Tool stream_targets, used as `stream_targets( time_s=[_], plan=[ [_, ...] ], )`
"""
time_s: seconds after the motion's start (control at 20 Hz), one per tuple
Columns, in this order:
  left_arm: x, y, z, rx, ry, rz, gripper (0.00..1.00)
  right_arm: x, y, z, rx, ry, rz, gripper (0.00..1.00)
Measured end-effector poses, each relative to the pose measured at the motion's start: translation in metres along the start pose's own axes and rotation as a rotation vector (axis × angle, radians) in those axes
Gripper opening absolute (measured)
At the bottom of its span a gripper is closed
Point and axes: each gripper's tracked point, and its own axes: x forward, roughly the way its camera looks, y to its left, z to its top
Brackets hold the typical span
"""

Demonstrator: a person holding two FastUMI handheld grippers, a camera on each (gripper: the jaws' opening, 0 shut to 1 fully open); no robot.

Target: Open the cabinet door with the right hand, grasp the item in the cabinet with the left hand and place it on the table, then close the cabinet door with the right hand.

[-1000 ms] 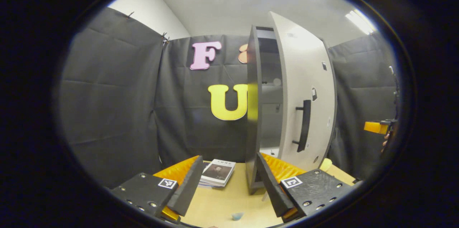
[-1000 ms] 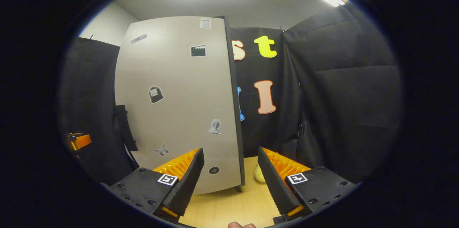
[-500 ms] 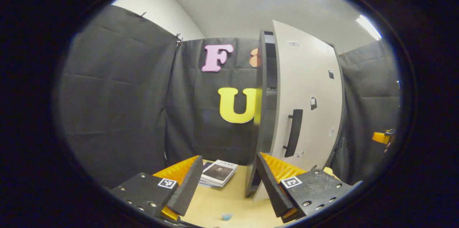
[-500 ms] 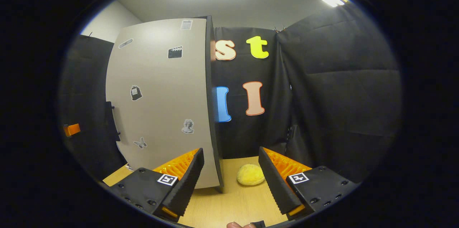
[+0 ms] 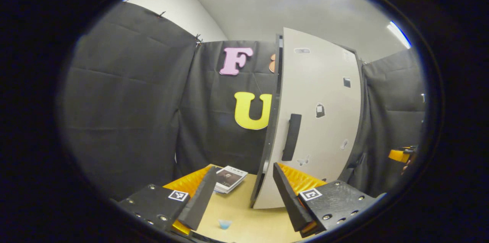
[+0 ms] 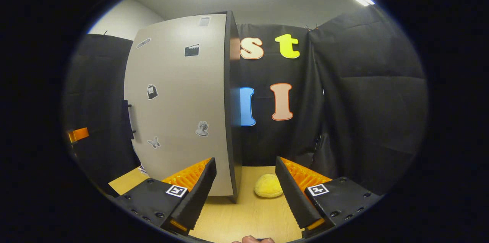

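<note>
1. Black cloth is hanging round the booth, and a pale wooden table (image 6: 244,220) is carrying a tall cabinet (image 6: 231,94) under ceiling lights.
2. The cabinet door (image 5: 317,120) is sitting almost flush with the cabinet body in the left gripper view, its dark handle (image 5: 291,136) facing out; stickers are dotting its front.
3. The right gripper (image 6: 244,185) is hovering spread wide and pinching nothing, with the door's hinge-side edge between its fingers at about 11 o'clock.
4. The left gripper (image 5: 241,189) is also hanging spread and empty, well back from the cabinet.
5. The book (image 5: 228,179), which I am judging to be the item taken out, is lying flat on the table at 9 o'clock of the cabinet base; a yellow sponge-like lump (image 6: 268,186) is resting at 3 o'clock of it, and a small blue thing (image 5: 224,224) is lying nearer the left gripper.
6. To finish well, I would be pressing the door's face near the handle side, gently, until the last sliver of gap is gone, keeping the fingers away from the closing edge and not rocking the cabinet.
7. Compared with a second ago, the door is swinging shut: the dark interior and shelves then visible past its edge are now hidden.
</note>
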Motion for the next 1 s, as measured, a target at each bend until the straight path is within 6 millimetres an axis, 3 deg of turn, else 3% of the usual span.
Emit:
stream_targets(
  time_s=[0.25,0.4,0.6,0.85,1.0],
  plan=[
    [0.009,-0.01,0.01,0.085,-0.013,-0.032,0.89,0.005,-0.007,-0.006,0.08,-0.011,-0.039,0.97],
    [0.018,-0.028,0.003,0.074,-0.001,-0.094,0.89,0.013,-0.001,-0.003,0.129,-0.006,-0.046,0.97],
    [0.035,-0.029,0.0,0.126,0.0,-0.121,0.89,0.016,-0.001,-0.001,0.11,-0.006,-0.084,0.97],
    [0.054,-0.037,-0.015,0.129,0.028,-0.204,0.89,0.023,0.013,0.005,0.082,-0.009,-0.101,0.97],
    [0.068,-0.024,-0.01,0.151,0.019,-0.218,0.89,0.027,0.023,0.018,0.084,-0.043,-0.126,0.97]
  ],
)
